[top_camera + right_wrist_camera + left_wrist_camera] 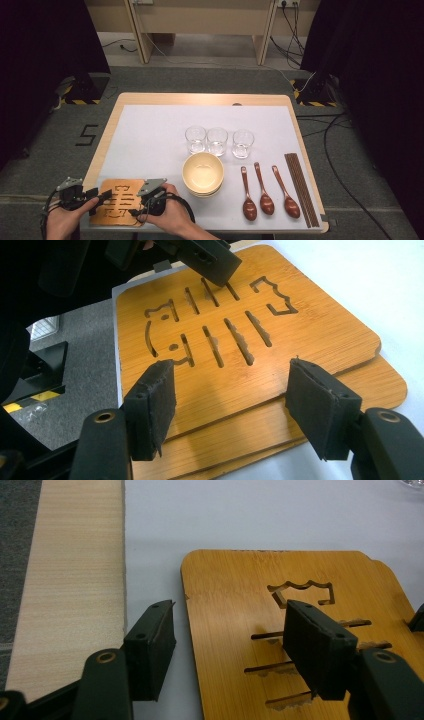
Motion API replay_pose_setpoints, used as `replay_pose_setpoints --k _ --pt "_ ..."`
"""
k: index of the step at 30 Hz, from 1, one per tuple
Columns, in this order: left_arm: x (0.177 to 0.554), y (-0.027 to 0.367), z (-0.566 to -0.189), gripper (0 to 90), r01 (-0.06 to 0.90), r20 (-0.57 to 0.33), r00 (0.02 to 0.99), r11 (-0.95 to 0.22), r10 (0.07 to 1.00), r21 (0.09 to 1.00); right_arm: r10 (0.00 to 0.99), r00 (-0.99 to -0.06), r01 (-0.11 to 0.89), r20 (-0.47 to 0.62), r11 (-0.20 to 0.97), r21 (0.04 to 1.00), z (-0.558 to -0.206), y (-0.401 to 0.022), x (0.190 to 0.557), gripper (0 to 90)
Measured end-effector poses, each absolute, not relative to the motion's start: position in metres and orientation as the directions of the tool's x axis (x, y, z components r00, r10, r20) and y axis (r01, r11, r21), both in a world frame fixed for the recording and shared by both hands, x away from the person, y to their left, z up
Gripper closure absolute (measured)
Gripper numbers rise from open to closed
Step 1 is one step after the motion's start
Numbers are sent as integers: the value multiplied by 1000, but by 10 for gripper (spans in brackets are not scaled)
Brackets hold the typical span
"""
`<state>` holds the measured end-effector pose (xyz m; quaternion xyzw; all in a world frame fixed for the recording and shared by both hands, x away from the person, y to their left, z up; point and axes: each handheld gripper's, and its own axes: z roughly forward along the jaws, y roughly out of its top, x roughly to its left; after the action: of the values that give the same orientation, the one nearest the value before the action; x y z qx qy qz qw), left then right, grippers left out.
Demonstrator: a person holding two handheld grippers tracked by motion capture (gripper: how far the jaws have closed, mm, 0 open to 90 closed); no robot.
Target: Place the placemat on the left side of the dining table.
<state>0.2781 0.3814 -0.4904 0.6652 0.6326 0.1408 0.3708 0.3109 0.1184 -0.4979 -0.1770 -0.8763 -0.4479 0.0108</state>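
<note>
Tongs work at the near left corner of the desk [205, 99], where a stack of carved wooden mats [119, 202] lies on the white sheet [150, 135]. The left tongs [95, 199] stand apart astride the stack's left edge. The right tongs [141, 202] gape over its right edge, clamping nothing. A bowl [202, 173] sits just beside the mats.
</note>
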Motion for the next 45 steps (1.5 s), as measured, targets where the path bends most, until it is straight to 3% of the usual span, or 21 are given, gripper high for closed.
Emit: replay_pose_setpoints --k 9,16,20,25,28,35,40,45 --pt "278 384 -487 417 747 -341 127 137 931 651 290 -943 301 161 545 783 -498 122 309 353" --pt "275 385 -465 468 685 -386 126 201 914 700 279 -946 297 164 551 780 -498 122 310 348" --pt "271 382 -450 519 645 -495 156 290 855 706 276 -946 298 167 548 781 -498 122 311 348" --pt "270 371 -444 578 637 -506 198 283 839 717 271 -947 300 174 547 781 -498 121 311 346" --pt "271 365 -446 644 658 -563 224 303 795 690 268 -947 302 178 545 782 -499 121 312 346" --pt "274 362 -452 824 663 -580 214 320 786 677 273 -944 308 183 539 784 -499 121 312 373" --pt "273 358 -445 857 653 -598 237 330 766 682 278 -941 315 192 515 797 -497 118 312 391" --pt "271 357 -434 858 617 -542 258 295 800 730 284 -940 312 190 485 817 -488 112 311 401"
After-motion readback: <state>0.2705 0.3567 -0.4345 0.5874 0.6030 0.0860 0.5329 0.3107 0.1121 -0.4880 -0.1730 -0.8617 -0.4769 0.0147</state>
